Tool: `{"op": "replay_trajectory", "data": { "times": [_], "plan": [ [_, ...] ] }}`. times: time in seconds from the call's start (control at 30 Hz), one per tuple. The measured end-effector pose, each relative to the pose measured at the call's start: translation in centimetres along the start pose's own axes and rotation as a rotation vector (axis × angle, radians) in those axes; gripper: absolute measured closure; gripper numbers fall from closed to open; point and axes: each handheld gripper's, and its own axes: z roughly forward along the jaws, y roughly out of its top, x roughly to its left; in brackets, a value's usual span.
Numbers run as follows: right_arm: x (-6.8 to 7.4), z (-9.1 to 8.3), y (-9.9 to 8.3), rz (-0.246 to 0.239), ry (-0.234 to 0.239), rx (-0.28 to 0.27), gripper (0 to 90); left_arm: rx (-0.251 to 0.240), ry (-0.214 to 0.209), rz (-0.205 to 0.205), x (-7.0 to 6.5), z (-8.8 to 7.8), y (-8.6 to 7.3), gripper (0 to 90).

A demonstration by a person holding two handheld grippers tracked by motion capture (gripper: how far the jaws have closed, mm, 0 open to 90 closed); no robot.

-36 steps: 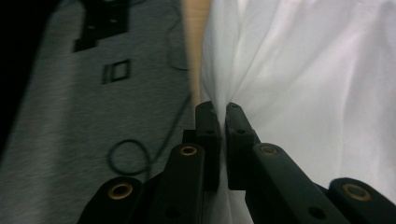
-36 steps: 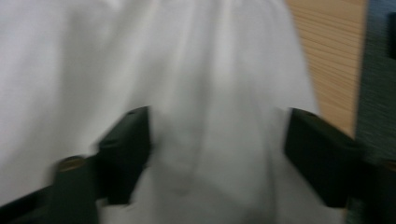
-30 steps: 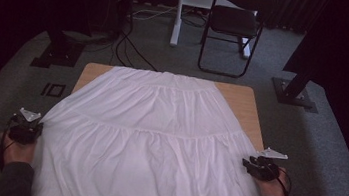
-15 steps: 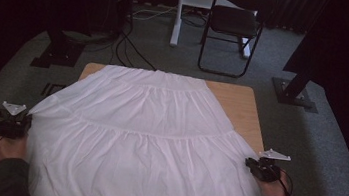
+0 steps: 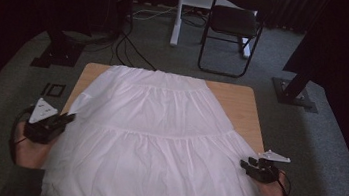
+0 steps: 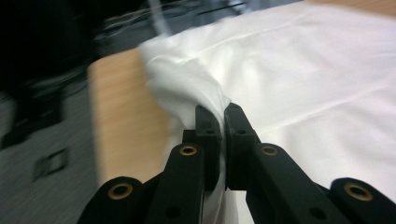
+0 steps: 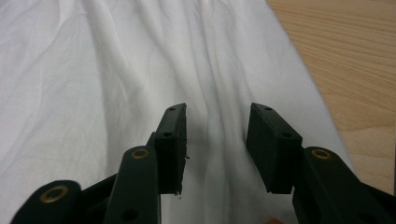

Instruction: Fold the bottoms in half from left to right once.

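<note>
A white skirt [image 5: 157, 141] lies spread over the middle of the high view, its narrow gathered band at the far edge and its wide hem hanging toward the bottom of the frame. It covers most of the wooden tabletop [image 5: 240, 103], which shows bare at the upper right and in a thin strip along the left.

At the lower left of the high view the left claw [image 5: 68, 116] is clamped shut on the skirt's left edge; in the left gripper view a bunched fold of white cloth rises from between the pressed jaws, lifted off the wood.

At the lower right of the high view the right claw [image 5: 245, 164] sits at the skirt's right edge. Its jaws have just been opening, and in the right gripper view they stand apart over flat, wrinkled cloth, with the fabric under the gap but not pinched by the pads.

Grey carpet [image 5: 335, 163] surrounds the tabletop. A black chair [image 5: 235, 20] stands at the top of the frame, and cables [image 5: 128, 47] trail across the floor at the upper left.
</note>
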Motion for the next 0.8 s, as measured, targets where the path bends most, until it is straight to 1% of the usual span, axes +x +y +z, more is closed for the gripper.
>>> {"op": "replay_trajectory", "data": {
  "times": [0.07, 0.17, 0.2, 0.23, 0.27, 0.3, 0.37, 0.4, 0.43, 0.47, 0.5, 0.53, 0.57, 0.6, 0.63, 0.67, 0.7, 0.73, 0.77, 0.8],
  "plan": [
    [0.0, 0.0, 0.0, 0.003, 0.005, -0.003, 56.2, -0.02, -0.065, 0.035, -1.7, 0.3, 1.7, 87.4],
    [0.0, 0.0, 0.0, 0.003, 0.006, -0.004, 56.0, -0.049, -0.157, 0.093, -4.7, 1.3, 4.5, 87.4],
    [0.0, 0.0, 0.0, 0.003, 0.006, -0.004, 55.9, -0.072, -0.228, 0.131, -6.8, 2.4, 6.4, 87.4],
    [0.0, 0.0, 0.0, 0.003, 0.006, -0.004, 55.9, -0.072, -0.228, 0.131, -6.8, 2.4, 6.4, 87.4],
    [0.0, 0.0, 0.0, 0.002, 0.005, -0.005, 55.9, -0.088, -0.318, 0.153, -9.0, 3.8, 7.9, 87.4],
    [0.0, 0.0, 0.0, 0.002, 0.005, -0.005, 55.9, -0.088, -0.318, 0.153, -9.0, 3.8, 7.9, 87.4],
    [0.0, 0.1, 0.0, -0.001, 0.005, -0.006, 55.4, -0.088, -0.402, 0.151, -11.1, 5.7, 8.7, 87.4],
    [0.0, 0.1, 0.0, -0.001, 0.005, -0.007, 55.4, -0.078, -0.483, 0.133, -13.1, 7.7, 8.9, 87.5],
    [0.0, 0.1, 0.0, -0.001, 0.005, -0.007, 55.4, -0.078, -0.483, 0.133, -13.1, 7.7, 8.9, 87.5],
    [0.0, 0.1, 0.0, -0.001, 0.005, -0.008, 55.3, -0.06, -0.536, 0.159, -15.5, 9.3, 8.6, 87.5],
    [0.0, 0.1, 0.0, 0.0, 0.006, -0.008, 55.4, -0.06, -0.536, 0.159, -15.5, 9.3, 8.6, 87.5],
    [0.0, 0.2, 0.0, -0.001, 0.006, -0.007, 55.3, -0.052, -0.562, 0.172, -16.6, 10.0, 8.4, 87.5],
    [0.0, 0.2, 0.0, -0.001, 0.006, -0.007, 55.3, -0.044, -0.59, 0.178, -17.5, 10.7, 8.2, 87.5],
    [0.1, 0.2, 0.1, -0.001, 0.007, -0.006, 53.7, -0.024, -0.614, 0.205, -19.2, 11.9, 7.8, 87.4],
    [0.1, 0.2, 0.1, -0.001, 0.007, -0.006, 53.7, -0.024, -0.614, 0.205, -19.2, 11.9, 7.8, 87.4],
    [0.2, 0.3, 0.3, -0.004, 0.007, 0.001, 50.1, 0.003, -0.634, 0.21, -20.4, 13.0, 7.5, 87.4],
    [0.4, 0.4, 0.4, -0.002, 0.004, 0.009, 49.3, 0.003, -0.634, 0.21, -20.4, 13.0, 7.5, 87.3],
    [0.5, 0.4, 0.5, -0.002, -0.006, 0.016, 48.1, 0.035, -0.652, 0.211, -21.0, 14.3, 7.1, 87.0],
    [0.5, 0.4, 0.5, -0.002, -0.006, 0.016, 48.1, 0.035, -0.652, 0.211, -21.0, 14.3, 7.1, 85.2],
    [0.9, 0.5, 0.9, -0.009, -0.023, 0.04, 44.9, 0.045, -0.664, 0.206, -21.2, 14.8, 6.9, 78.7]
  ]
}}
